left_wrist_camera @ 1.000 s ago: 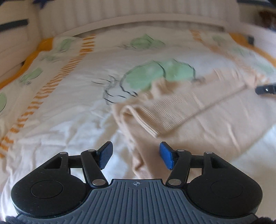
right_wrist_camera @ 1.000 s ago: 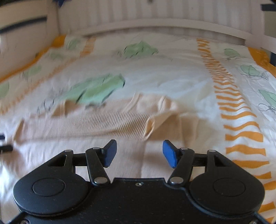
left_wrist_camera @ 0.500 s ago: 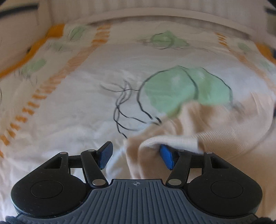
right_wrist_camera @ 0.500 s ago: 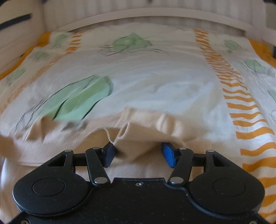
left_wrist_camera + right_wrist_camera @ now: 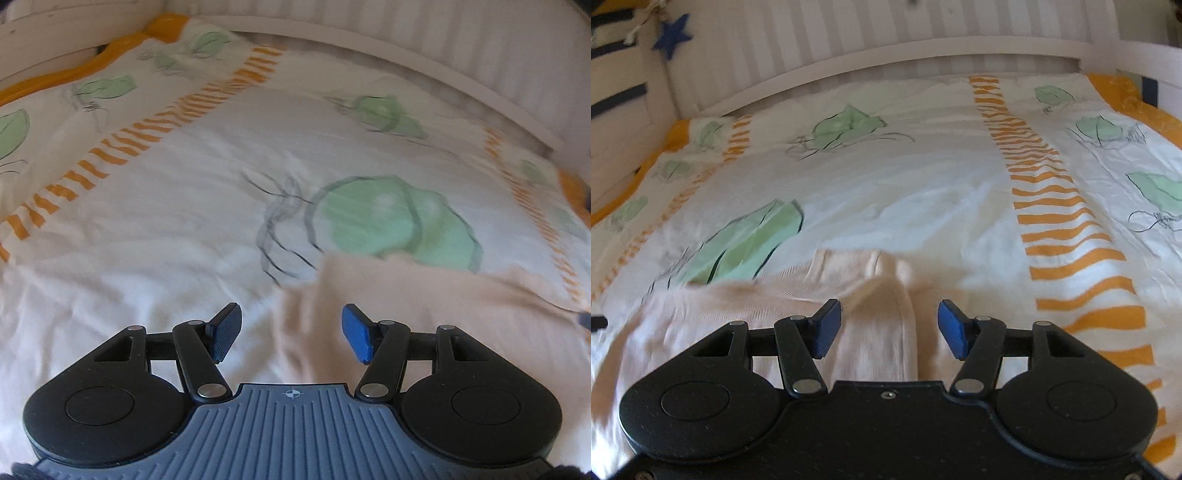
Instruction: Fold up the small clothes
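A small peach ribbed garment (image 5: 443, 321) lies spread on the bed cover. In the left wrist view its left edge runs under my left gripper (image 5: 291, 332), whose blue pads stand well apart and press on nothing. In the right wrist view the garment (image 5: 720, 314) fills the lower left, and a folded-over strip of it (image 5: 882, 332) lies below the gap of my right gripper (image 5: 890, 328), which is open too. Neither gripper lifts any cloth. A dark tip at the right edge of the left wrist view (image 5: 585, 319) looks like the other gripper.
The white bed cover (image 5: 905, 192) has green leaf prints and orange striped bands (image 5: 1063, 236). A white slatted bed rail (image 5: 923, 48) closes the far side, with side rails to the left. A blue star (image 5: 672, 35) hangs at the far left corner.
Half a second ago folds of the garment stood up against the pads of both grippers. Now the cloth lies flatter below them. Both views have shifted, and the left view has rolled.
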The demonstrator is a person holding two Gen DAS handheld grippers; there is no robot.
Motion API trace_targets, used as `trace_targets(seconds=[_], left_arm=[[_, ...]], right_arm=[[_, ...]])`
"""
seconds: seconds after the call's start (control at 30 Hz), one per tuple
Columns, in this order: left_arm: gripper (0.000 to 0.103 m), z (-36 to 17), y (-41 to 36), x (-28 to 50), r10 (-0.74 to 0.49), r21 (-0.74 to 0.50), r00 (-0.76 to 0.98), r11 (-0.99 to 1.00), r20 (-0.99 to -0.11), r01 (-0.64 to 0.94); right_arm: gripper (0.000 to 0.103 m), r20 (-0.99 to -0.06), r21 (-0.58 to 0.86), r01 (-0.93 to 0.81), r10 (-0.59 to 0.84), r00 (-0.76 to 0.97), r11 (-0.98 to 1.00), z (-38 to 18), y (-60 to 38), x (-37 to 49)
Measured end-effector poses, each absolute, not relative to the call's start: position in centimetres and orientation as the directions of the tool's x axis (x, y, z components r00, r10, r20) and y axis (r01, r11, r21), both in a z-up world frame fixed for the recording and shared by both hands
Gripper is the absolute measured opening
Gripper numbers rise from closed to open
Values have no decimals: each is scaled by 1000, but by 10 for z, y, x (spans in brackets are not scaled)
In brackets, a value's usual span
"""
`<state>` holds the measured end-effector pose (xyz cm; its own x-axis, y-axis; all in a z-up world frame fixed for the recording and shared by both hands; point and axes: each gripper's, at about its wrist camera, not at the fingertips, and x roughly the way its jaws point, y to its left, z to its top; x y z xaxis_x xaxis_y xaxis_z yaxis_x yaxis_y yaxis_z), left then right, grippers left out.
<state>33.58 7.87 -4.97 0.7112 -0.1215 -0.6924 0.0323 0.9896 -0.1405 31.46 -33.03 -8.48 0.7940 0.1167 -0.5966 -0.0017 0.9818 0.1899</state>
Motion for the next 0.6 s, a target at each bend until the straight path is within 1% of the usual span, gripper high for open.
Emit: trace_targets(seconds=[0.17, 0.23, 0.3, 0.37, 0.4, 0.43, 0.47, 0.5, 0.53, 0.6], left_arm=[[59, -65, 57, 311, -170, -109, 683, 985, -710, 132], [59, -76, 52, 311, -146, -80, 663, 988, -734, 129], [61, -89, 55, 316, -129, -88, 642, 992, -756, 95], [64, -95, 61, 317, -147, -136, 643, 988, -752, 66], [64, -95, 63, 318, -151, -149, 645, 987, -749, 58], [64, -95, 64, 318, -153, -153, 645, 987, -748, 57], [64, -95, 63, 318, -153, -149, 644, 987, -750, 61], [64, -93, 63, 318, -150, -143, 644, 988, -751, 64], [64, -92, 63, 317, -149, -140, 644, 988, -750, 65], [64, -85, 64, 315, -150, -138, 652, 988, -743, 71]], right_arm=[[64, -608, 154, -34, 122, 784, 987, -90, -321, 314], [63, -621, 151, -34, 122, 774, 988, -91, -318, 320], [63, -644, 150, -17, 110, 757, 989, -95, -318, 327], [52, -661, 175, 4, 114, 741, 985, -101, -321, 333], [39, -667, 187, 12, 118, 735, 982, -103, -323, 336], [29, -671, 200, 22, 121, 732, 979, -105, -325, 336], [23, -669, 218, 23, 132, 731, 976, -107, -327, 336], [18, -667, 229, 21, 141, 731, 973, -107, -328, 335], [16, -664, 228, 18, 142, 734, 974, -105, -328, 333], [13, -643, 183, 17, 106, 758, 983, -97, -328, 328]])
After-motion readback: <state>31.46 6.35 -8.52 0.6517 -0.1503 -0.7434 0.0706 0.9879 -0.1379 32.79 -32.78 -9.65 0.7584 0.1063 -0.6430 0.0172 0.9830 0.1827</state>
